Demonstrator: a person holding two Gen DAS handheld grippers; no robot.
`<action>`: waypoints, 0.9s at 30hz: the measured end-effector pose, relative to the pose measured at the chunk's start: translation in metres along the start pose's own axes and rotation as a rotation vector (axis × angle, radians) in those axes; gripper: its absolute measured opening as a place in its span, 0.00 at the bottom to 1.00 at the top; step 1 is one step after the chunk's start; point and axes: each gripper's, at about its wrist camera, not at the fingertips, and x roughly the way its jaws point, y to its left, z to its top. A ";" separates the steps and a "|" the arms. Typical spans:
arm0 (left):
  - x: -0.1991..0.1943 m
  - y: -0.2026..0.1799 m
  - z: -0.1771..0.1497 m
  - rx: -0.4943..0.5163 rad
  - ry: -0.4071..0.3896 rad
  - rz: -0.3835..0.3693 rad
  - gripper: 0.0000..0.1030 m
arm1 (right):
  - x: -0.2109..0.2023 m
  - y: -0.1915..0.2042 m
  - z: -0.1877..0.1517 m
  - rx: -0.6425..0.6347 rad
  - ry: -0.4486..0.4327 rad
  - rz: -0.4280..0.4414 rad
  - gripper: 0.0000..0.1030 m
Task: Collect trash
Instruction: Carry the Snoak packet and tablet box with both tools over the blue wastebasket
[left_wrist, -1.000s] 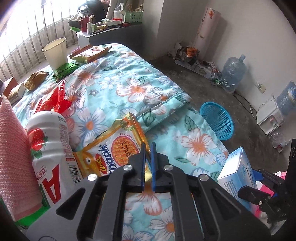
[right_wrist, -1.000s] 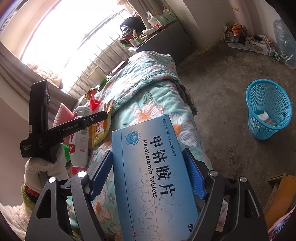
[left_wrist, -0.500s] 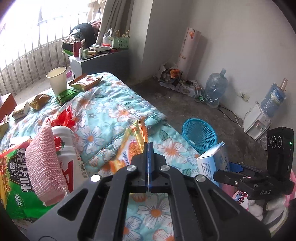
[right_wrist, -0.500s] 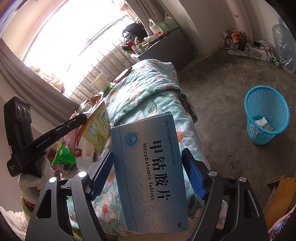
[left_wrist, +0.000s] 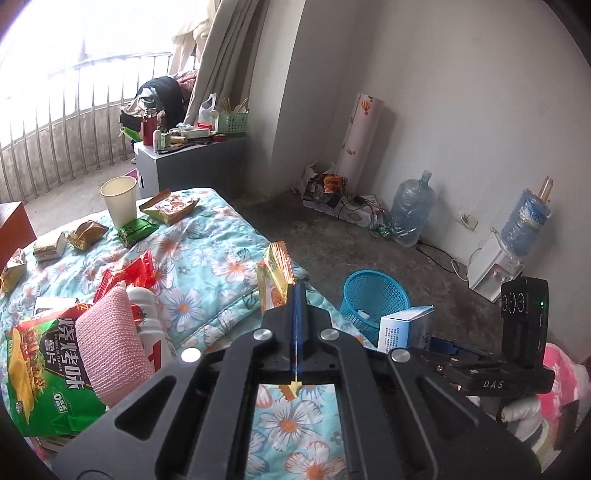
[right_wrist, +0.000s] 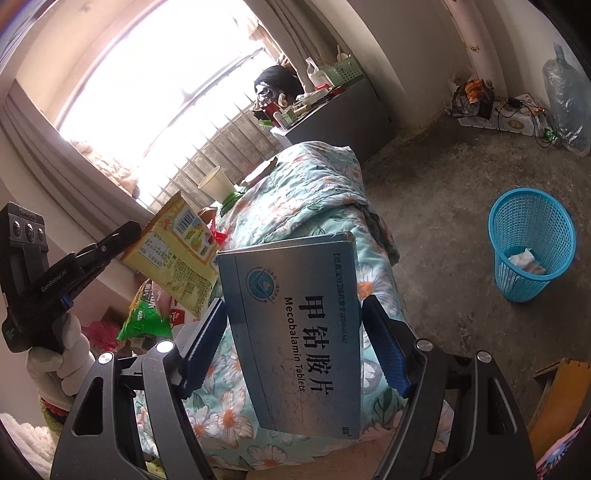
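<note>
Left tool (left_wrist: 297, 295) has its two black fingers pressed together on a yellow-orange crinkled snack wrapper (left_wrist: 275, 275), which stands up above the fingertips, clear of the floral turquoise quilt (left_wrist: 207, 236) on the bed; in the right wrist view this flat yellow packet (right_wrist: 173, 254) hangs from the tool's tip in the air beside the window. Right tool (right_wrist: 295, 332) is clamped on a pale blue cardboard box printed "Mecobalamin Tablets" (right_wrist: 299, 332), its blue-padded fingers (right_wrist: 386, 350) against the box's two long sides, and the box is held off the bed. On the concrete floor to the right of the bed stands a round blue plastic mesh basket (right_wrist: 532, 243) with some white crumpled scraps inside. Left on the quilt are a green chip bag (left_wrist: 48, 365), a pink knitted cloth (left_wrist: 110, 347), a white strawberry-print bottle (left_wrist: 151, 332), a red wrapper (left_wrist: 129, 273) and a white paper cup (left_wrist: 119, 201)
</note>
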 end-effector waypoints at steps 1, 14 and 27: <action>-0.001 -0.003 0.001 0.007 -0.003 -0.003 0.00 | -0.001 0.000 0.000 0.001 -0.004 0.000 0.71; 0.011 -0.039 0.015 0.079 -0.007 -0.047 0.00 | -0.031 -0.018 0.005 0.038 -0.091 0.021 0.71; 0.116 -0.168 0.073 0.284 0.052 -0.304 0.00 | -0.118 -0.110 0.055 0.190 -0.344 -0.175 0.71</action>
